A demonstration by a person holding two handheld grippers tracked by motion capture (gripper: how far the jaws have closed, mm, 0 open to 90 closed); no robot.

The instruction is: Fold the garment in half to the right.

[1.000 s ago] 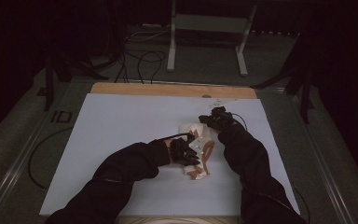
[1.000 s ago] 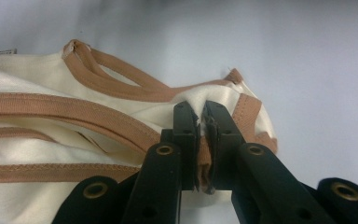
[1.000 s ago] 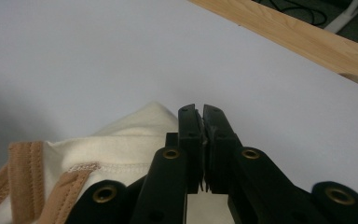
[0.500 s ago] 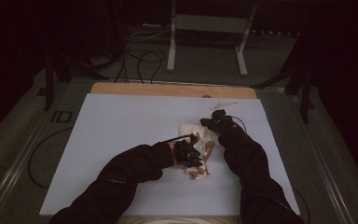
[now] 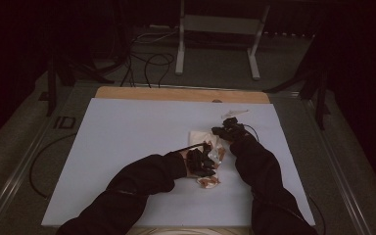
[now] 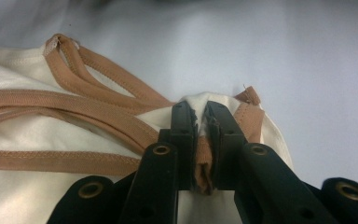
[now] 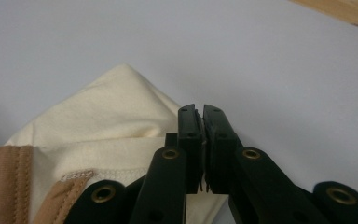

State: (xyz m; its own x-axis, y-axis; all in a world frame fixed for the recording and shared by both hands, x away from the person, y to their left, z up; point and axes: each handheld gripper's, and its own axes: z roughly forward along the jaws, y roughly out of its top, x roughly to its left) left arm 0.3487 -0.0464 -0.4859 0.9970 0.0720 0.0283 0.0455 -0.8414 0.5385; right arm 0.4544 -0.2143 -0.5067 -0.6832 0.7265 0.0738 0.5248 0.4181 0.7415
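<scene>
The cream fabric garment with tan elastic trim (image 5: 209, 155) lies crumpled right of centre on the white table sheet (image 5: 127, 142), its long axis running near to far. The left gripper (image 6: 200, 122) is clenched on its near trimmed edge. The right gripper (image 7: 202, 122) is closed, pinching the far cream edge, so both ends are held.

dark room, white table sheet (image 5: 127, 147), two dark sleeves, left claw (image 5: 206, 163) and right claw (image 5: 220, 131) on a crumpled cream garment (image 5: 201, 137)
</scene>
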